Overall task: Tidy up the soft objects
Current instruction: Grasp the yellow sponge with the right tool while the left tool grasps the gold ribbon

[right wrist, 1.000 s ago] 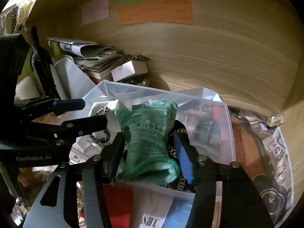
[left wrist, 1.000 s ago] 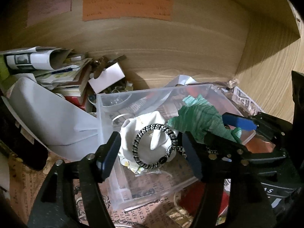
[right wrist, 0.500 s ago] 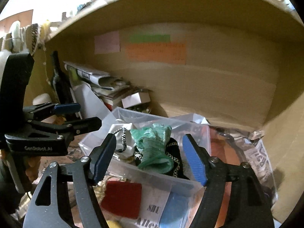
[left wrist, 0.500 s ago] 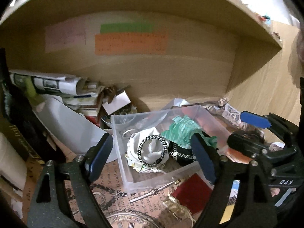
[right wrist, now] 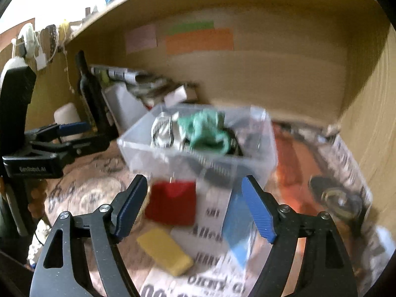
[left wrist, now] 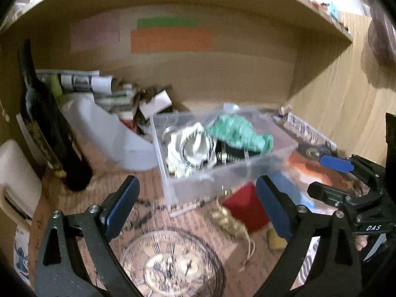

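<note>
A clear plastic bin (left wrist: 222, 178) (right wrist: 262, 153) stands on the shelf. In it lie a green knitted cloth (left wrist: 237, 130) (right wrist: 205, 128), a white cloth with a black-and-white cord ring (left wrist: 193, 146) and a dark item. My left gripper (left wrist: 198, 205) is open and empty, in front of the bin. My right gripper (right wrist: 195, 210) is open and empty, also in front of the bin. A red square pad (left wrist: 245, 209) (right wrist: 173, 203), a yellow sponge (right wrist: 164, 251) and a blue pad (right wrist: 237, 225) lie before the bin.
A dark bottle (left wrist: 47, 128) (right wrist: 91, 94) stands at left beside a white container (left wrist: 106, 133) and stacked papers (left wrist: 84, 81). A gold tassel (left wrist: 230, 222) lies on the clock-print mat (left wrist: 170, 264). Wooden walls close the back and right. The left gripper's body (right wrist: 37, 148) shows at left.
Both grippers have pulled back from the bin. The right gripper, which held the green cloth a second ago, has let it go in the bin. The views are motion-blurred.
</note>
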